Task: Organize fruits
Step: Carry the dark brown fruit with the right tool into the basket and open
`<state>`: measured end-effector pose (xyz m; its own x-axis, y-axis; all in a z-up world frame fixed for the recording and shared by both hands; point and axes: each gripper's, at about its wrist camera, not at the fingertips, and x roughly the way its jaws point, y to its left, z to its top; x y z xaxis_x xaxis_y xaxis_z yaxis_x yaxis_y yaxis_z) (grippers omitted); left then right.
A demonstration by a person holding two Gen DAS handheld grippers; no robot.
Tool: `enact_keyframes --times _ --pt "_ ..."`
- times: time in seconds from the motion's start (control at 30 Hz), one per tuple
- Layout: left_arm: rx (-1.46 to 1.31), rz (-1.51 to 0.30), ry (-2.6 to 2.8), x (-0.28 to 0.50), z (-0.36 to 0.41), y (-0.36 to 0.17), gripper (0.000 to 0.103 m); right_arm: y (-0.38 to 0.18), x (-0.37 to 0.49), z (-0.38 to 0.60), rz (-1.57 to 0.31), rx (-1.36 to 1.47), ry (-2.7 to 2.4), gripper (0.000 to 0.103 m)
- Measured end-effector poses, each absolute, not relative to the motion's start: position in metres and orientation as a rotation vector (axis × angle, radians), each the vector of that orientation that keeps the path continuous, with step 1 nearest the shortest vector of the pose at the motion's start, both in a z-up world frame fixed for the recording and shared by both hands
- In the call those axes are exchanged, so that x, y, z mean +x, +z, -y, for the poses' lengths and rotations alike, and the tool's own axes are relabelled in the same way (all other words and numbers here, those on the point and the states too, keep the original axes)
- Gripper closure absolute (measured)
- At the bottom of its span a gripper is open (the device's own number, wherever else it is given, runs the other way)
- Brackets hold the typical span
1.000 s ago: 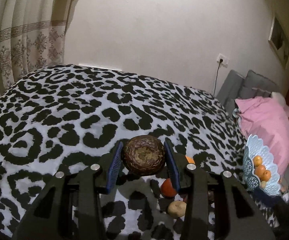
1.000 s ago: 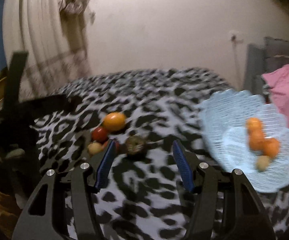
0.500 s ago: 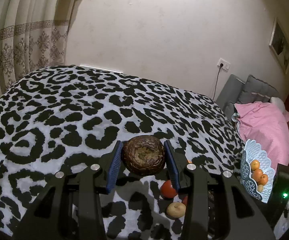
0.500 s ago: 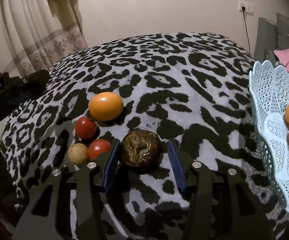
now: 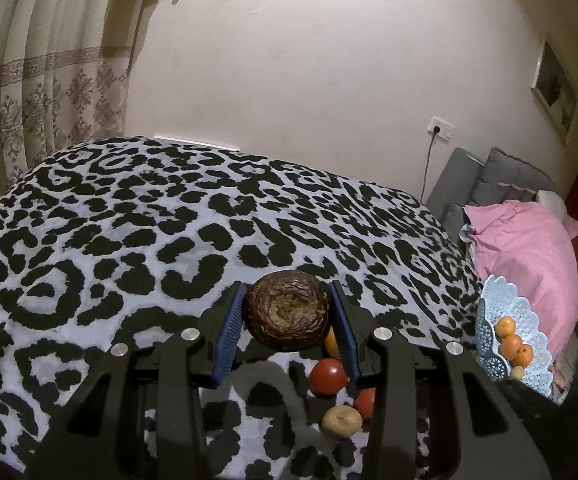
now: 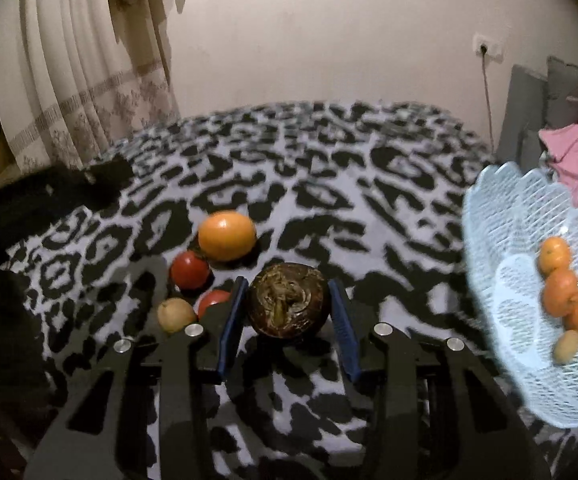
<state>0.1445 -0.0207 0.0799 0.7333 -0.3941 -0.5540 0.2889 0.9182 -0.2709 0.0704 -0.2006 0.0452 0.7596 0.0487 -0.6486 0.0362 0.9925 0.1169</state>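
Note:
My left gripper (image 5: 287,312) is shut on a dark brown wrinkled fruit (image 5: 287,311) and holds it above the leopard-print bed. My right gripper (image 6: 287,306) is shut on a second dark brown wrinkled fruit (image 6: 287,300), lifted just off the bed. On the bed lie an orange (image 6: 227,235), two red fruits (image 6: 189,269) (image 6: 213,301) and a small tan fruit (image 6: 176,315). A light blue lattice basket (image 6: 501,264) at the right holds three small oranges (image 6: 560,295) and a small tan fruit (image 6: 566,346). The basket also shows in the left wrist view (image 5: 485,320).
A pink blanket (image 5: 529,248) and grey cushions (image 5: 501,180) lie beyond the basket. A curtain (image 5: 37,92) hangs at the left and a wall socket with a cord (image 5: 441,126) is on the back wall. The left gripper's dark body (image 6: 49,200) shows at the right view's left edge.
The right gripper came down over the brown fruit on the bed, closed on it and lifted it slightly. The left gripper kept its fruit and tilted upward a little.

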Motion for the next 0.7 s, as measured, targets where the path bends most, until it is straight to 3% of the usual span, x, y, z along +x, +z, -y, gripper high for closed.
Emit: enact_keyframes --times 0.7 --pt "-0.113 -0.618 -0.433 0.127 0.045 0.085 0.061 0.06 0.002 0.319 -0.628 0.309 -0.284 0.061"
